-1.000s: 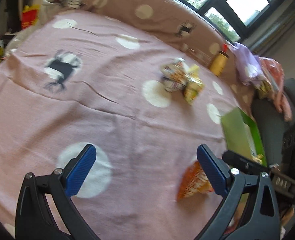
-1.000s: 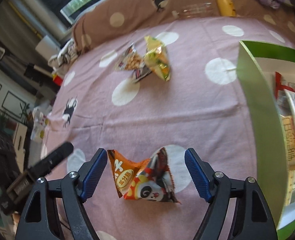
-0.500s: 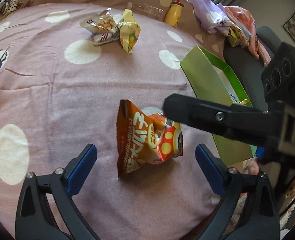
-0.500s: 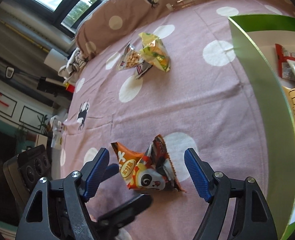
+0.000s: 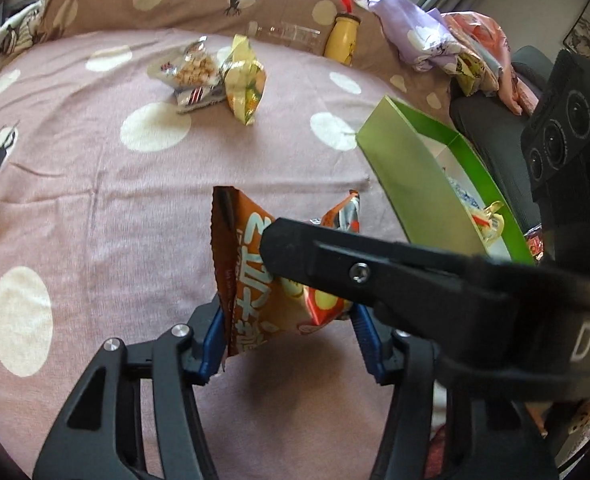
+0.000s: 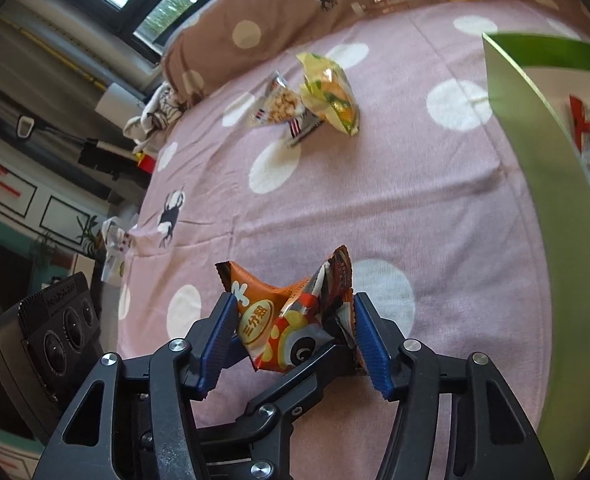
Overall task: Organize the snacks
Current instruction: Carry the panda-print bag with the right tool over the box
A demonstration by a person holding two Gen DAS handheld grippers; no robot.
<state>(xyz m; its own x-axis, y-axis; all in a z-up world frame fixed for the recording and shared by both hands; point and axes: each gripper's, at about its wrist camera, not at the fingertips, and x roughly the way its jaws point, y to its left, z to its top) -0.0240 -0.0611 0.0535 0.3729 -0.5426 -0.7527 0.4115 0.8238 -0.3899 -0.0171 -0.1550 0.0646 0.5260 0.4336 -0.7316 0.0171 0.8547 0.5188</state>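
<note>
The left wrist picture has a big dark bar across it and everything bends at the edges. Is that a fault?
No fault. Left wrist view: the bar is the right hand-held gripper, close and soft-edged, covering part of the orange snack bag; the fisheye lens curves the dotted pink cloth. Right wrist view: same curving, the green box wall is blurred, and window daylight leaves the left side dim.

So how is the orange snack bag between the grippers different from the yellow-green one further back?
The orange snack bag is pinched on its sides by both the left gripper and the right gripper, whose jaws have just been closing; the yellow-green bag lies untouched. The orange one sits alone, while the yellow-green one leans against other packets. Both are puffy sealed bags on the pink spotted cloth.
</note>
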